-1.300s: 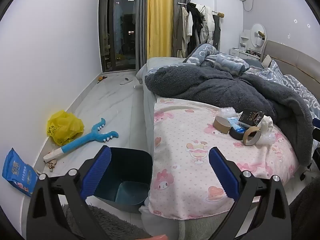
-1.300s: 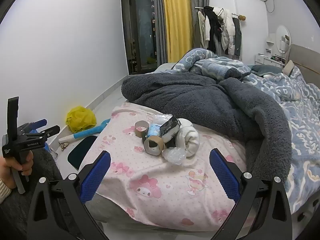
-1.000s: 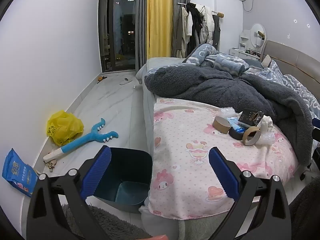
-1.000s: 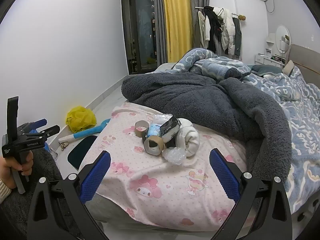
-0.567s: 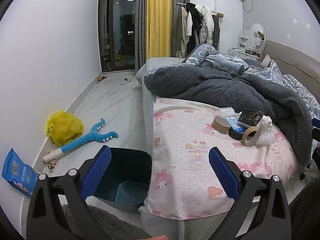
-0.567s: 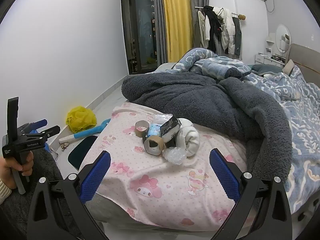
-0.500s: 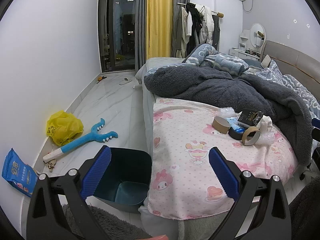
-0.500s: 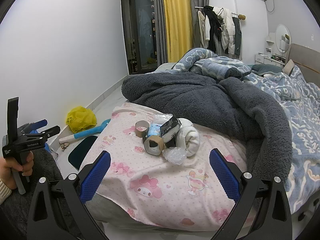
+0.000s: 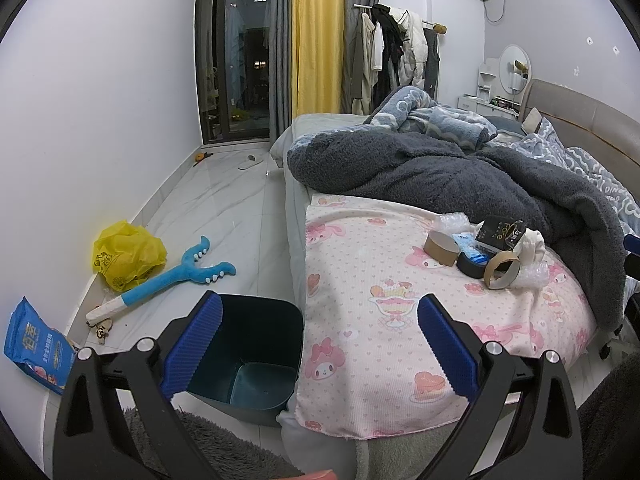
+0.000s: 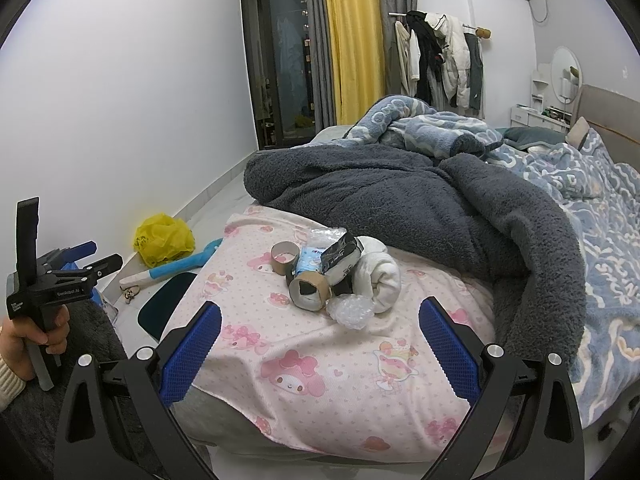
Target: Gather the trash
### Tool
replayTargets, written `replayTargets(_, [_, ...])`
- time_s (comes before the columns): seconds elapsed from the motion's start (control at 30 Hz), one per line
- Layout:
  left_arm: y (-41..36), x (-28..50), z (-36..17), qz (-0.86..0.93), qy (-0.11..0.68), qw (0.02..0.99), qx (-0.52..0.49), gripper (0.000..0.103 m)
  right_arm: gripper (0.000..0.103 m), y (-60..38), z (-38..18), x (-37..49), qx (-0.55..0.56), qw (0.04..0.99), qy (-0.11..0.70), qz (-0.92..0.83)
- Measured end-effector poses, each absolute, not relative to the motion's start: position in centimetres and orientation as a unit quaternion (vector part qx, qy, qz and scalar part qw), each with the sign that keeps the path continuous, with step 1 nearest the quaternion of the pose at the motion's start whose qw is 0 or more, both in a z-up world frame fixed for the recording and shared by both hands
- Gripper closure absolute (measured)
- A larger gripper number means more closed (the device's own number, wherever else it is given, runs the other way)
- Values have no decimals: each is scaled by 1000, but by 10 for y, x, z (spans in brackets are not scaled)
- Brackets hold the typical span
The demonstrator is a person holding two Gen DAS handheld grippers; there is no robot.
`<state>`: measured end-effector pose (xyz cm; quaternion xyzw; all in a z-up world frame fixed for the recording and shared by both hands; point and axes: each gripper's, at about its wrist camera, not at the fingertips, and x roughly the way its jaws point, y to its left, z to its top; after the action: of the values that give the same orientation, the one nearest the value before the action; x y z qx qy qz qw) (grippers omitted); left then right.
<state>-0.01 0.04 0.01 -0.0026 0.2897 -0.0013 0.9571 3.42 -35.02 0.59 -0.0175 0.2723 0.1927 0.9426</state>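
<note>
Right wrist view: nothing has shifted over the last second as my right hand-held gripper (image 10: 319,344) and left hand-held gripper (image 9: 319,344) hang apart and empty, trash pile (image 10: 328,276) untouched on the bed (image 10: 280,344), bin (image 9: 256,356) waiting on the floor beside it, collection unstarted.

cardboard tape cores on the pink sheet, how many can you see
2: one cardboard core sits at the left of the trash pile; the other lies on its side at the front, beside the bubble wrap. More may be hidden underneath.

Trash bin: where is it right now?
In the left wrist view, the trash bin stands on the floor, low and left, against the bed's near corner.
</note>
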Motion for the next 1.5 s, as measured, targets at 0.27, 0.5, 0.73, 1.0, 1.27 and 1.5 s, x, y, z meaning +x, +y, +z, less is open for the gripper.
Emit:
replayTargets(0.27, [0,0,0,-1,290,957,-2,3,3,-349,4,35,-17,942,273,193])
replayTargets(0.5, [0,0,0,-1,290,957,-3,3,3,-349,4,35,-16,942,273,193])
replayTargets(0.73, [0,0,0,-1,290,957,-2,3,3,-349,4,35,-16,942,273,193])
replayTargets(1.0, [0,0,0,-1,290,957,-2,3,3,-348,4,35,-16,942,273,193])
replayTargets(1.27, [0,0,0,-1,291,957,-3,3,3,-348,4,35,-16,942,273,193])
replayTargets(1.5, [0,0,0,-1,291,957,-3,3,3,-348,4,35,-15,943,272,193])
